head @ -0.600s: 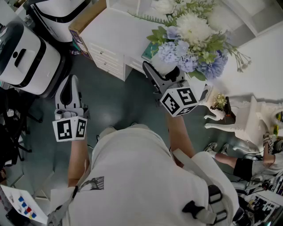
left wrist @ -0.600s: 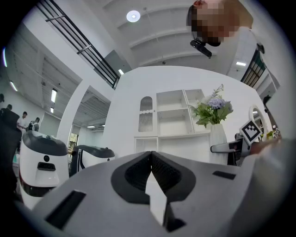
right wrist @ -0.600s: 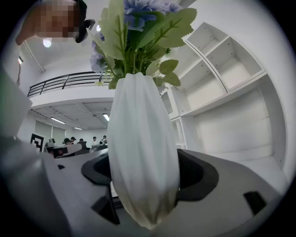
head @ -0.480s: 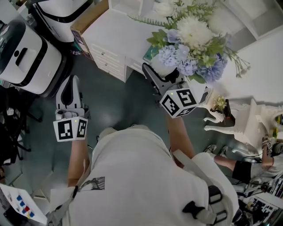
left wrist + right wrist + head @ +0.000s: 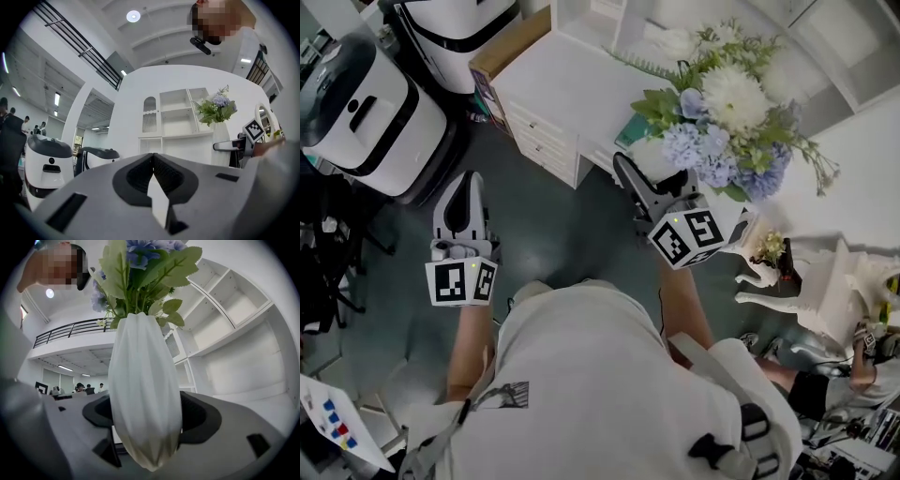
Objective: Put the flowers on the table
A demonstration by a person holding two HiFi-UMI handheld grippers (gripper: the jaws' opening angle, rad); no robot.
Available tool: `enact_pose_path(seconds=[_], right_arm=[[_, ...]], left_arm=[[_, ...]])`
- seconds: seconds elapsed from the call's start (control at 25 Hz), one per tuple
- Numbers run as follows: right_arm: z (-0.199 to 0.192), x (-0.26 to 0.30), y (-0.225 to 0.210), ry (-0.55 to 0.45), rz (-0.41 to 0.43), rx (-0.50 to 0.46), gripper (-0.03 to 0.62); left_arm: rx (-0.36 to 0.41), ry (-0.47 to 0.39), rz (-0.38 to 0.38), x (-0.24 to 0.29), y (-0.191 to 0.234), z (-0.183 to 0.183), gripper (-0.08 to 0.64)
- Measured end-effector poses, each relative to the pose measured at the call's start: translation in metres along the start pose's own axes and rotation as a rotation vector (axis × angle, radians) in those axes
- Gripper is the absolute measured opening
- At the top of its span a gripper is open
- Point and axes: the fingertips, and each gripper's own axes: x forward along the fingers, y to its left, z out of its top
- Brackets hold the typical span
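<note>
A bouquet of white and blue flowers [image 5: 727, 108] stands in a ribbed white vase [image 5: 652, 157]. My right gripper [image 5: 653, 173] is shut on that vase, its jaws spread wide round the vase's belly, and holds it upright above the floor beside the white table [image 5: 558, 80]. The right gripper view shows the vase [image 5: 143, 394] filling the gap of the right gripper [image 5: 145, 416], with leaves and flowers [image 5: 140, 266] above. My left gripper [image 5: 466, 187] hangs over the floor at the left, shut and empty. The left gripper [image 5: 153, 158] looks towards the vase [image 5: 220, 140].
Two white and black machines [image 5: 366, 122] stand at the left. White shelves [image 5: 825, 37] rise behind the table. At the right stand a white ornamental stand [image 5: 830, 277] and a small potted plant [image 5: 769, 246]. Dark floor [image 5: 553, 230] lies between the grippers.
The head view has shifted, so everything sits a little lower and further right. The right gripper keeps its hold on the vase; the left gripper stays shut.
</note>
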Motion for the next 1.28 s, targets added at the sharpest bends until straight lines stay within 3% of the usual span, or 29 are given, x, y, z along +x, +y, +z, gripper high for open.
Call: enact_pose_path(seconds=[0.28, 0.72, 0.88, 1.0, 1.28], right_arm=[[-0.002, -0.011, -0.004, 0.010, 0.012, -0.071, 0.399], [-0.018, 0.020, -0.011, 0.049, 0.035, -0.024, 0.399], [-0.021, 0.059, -0.017, 0.060, 0.032, -0.032, 0.399], [-0.022, 0.094, -0.028, 0.070, 0.013, -0.038, 0.399], [-0.003, 0.212, -0.054, 0.085, -0.036, -0.021, 0.399]], left_arm=[[0.004, 0.030, 0.046, -0.019, -0.003, -0.012, 0.015], [-0.032, 0.087, 0.084, -0.015, 0.021, -0.045, 0.015], [-0.082, 0.102, 0.066, 0.025, 0.045, -0.072, 0.015], [-0.078, 0.109, 0.011, 0.071, 0.059, -0.088, 0.015], [-0.098, 0.080, -0.091, 0.201, 0.124, -0.088, 0.015]])
